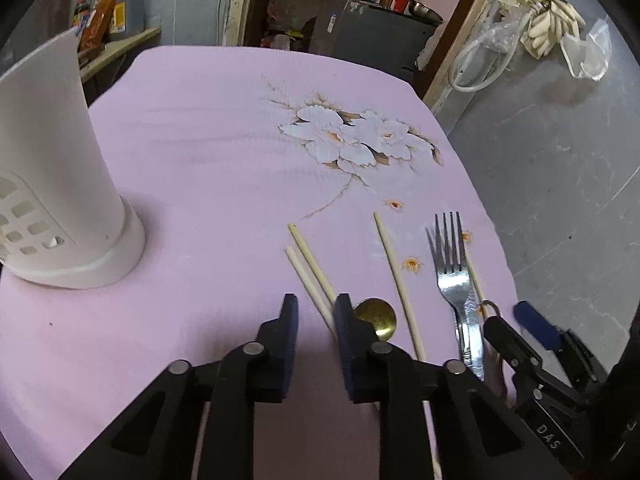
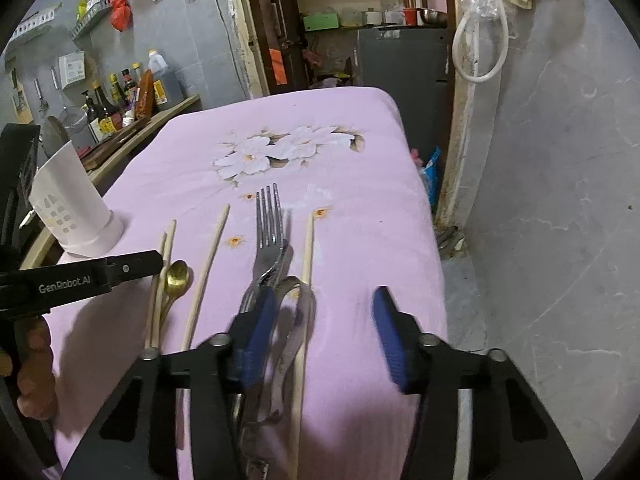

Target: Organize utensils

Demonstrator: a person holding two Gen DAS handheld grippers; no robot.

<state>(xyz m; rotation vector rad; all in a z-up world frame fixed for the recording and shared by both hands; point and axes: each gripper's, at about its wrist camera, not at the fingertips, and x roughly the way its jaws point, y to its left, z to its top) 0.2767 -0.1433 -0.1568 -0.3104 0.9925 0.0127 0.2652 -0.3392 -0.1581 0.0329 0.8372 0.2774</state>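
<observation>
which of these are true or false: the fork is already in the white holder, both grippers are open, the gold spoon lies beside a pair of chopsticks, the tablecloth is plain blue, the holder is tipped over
1. The fork is in the white holder. False: it lies flat on the tablecloth.
2. The left gripper and right gripper are both open. True.
3. The gold spoon lies beside a pair of chopsticks. True.
4. The tablecloth is plain blue. False: it is pink with a white flower print.
5. The holder is tipped over. False: it stands upright.
</observation>
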